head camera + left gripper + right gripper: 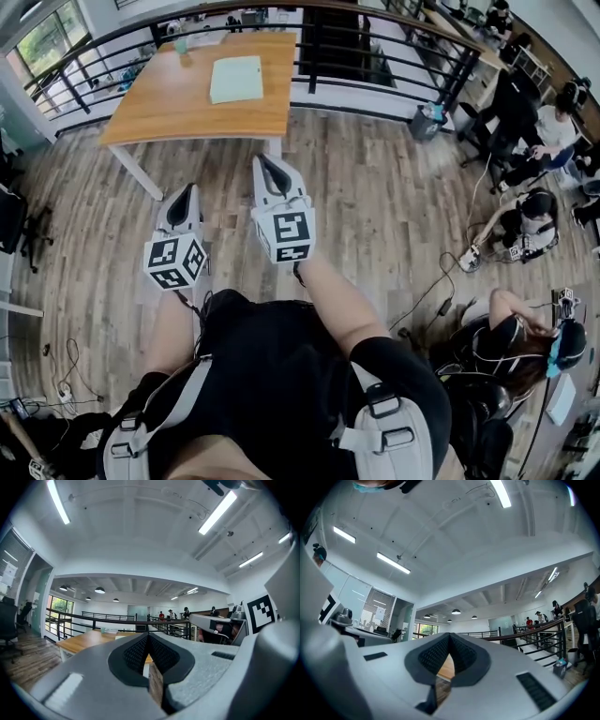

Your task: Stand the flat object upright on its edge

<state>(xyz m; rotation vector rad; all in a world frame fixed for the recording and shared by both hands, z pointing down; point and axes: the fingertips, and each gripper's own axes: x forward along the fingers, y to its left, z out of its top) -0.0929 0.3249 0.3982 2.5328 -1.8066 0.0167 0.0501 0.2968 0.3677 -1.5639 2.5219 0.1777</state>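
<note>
A flat pale green object (236, 79) lies on its face on the wooden table (169, 112) ahead of me. Both grippers are held out over the floor, short of the table's near edge. The left gripper (184, 190) is shut with nothing in it; in the left gripper view its pads (140, 651) meet, with the table (86, 640) beyond them. The right gripper (263, 161) is shut and empty too, its tip closest to the table's white front leg (274, 146). In the right gripper view its pads (461, 654) touch at the tip (449, 637).
A black railing (375, 70) runs behind and to the right of the table. A small cup (180, 42) stands at the table's far edge. People (525, 225) sit on the floor at the right among cables, and a bin (427, 122) stands by the railing.
</note>
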